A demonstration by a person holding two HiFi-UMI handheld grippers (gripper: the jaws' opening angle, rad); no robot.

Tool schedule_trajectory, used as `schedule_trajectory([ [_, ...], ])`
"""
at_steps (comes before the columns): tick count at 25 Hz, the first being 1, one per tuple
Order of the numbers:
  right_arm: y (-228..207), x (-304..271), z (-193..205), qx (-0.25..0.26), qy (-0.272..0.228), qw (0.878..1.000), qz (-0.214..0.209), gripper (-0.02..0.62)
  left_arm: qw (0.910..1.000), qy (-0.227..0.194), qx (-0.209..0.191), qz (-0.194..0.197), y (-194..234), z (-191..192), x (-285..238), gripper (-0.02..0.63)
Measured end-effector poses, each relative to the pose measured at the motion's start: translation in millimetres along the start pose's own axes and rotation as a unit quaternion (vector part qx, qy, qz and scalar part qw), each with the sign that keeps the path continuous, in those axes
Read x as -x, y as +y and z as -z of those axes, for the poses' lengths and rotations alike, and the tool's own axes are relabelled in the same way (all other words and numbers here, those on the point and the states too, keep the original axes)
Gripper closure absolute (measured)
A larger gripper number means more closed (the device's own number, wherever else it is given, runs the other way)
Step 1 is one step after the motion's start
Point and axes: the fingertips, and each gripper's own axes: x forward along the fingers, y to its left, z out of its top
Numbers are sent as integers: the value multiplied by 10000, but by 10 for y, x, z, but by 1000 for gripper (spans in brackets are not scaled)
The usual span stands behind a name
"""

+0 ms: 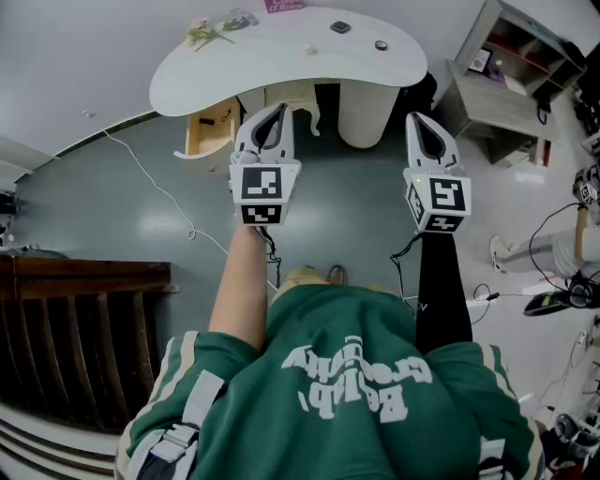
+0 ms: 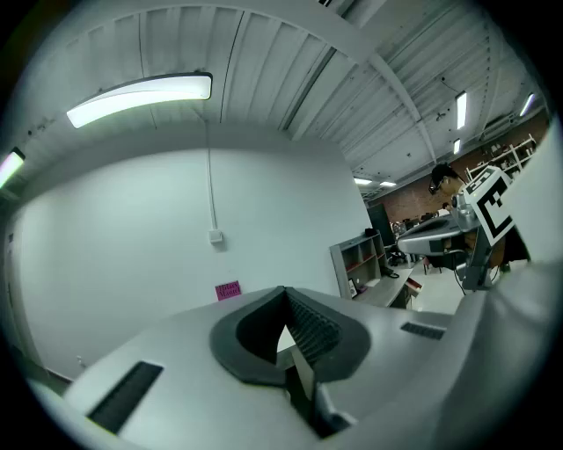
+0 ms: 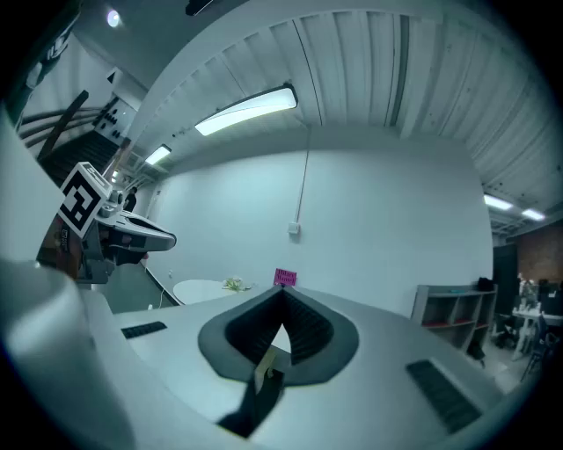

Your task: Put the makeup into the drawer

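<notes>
Green sweatshirt (image 1: 356, 394), left gripper (image 1: 277, 112) and right gripper (image 1: 419, 120) fingers together, small dark makeup compact (image 1: 340, 27) on white table (image 1: 262, 56)

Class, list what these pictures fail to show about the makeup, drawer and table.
Makeup pieces, head view: too small to identify.
Drawer interior, head view: partly hidden under the table edge.
Pink sign, head view: cut off by the top edge.
</notes>
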Motion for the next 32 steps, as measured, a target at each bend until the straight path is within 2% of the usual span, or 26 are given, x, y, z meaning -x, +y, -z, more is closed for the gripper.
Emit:
schedule_trajectory([
  [4, -59, -15, 35, 41, -36, 10000, 23, 588, 10000, -23, -5, 0, 7, -26, -23, 591],
  [8, -152, -31, 144, -248, 173, 9995, 124, 586, 10000, -10, -36, 28, -20, -66, -53, 591],
  [15, -177, -107, 137, -394, 98, 9991, 144, 586, 10000, 18, 14, 64, 44, -132, -135, 591],
  [20, -265, -259, 274, -424, 192, 9986, 238, 586, 9998, 68, -93, 144, 61, -38, -328, 591],
  [28, -466, -947, 288, -316, 183, 9989, 307, 586, 9994, 98, 30, 328, 318, 141, -1109, 589],
  [32, -622, -1419, 266, -294, 233, 9986, 380, 586, 9995, 67, 160, 252, 587, 171, -1631, 589],
])
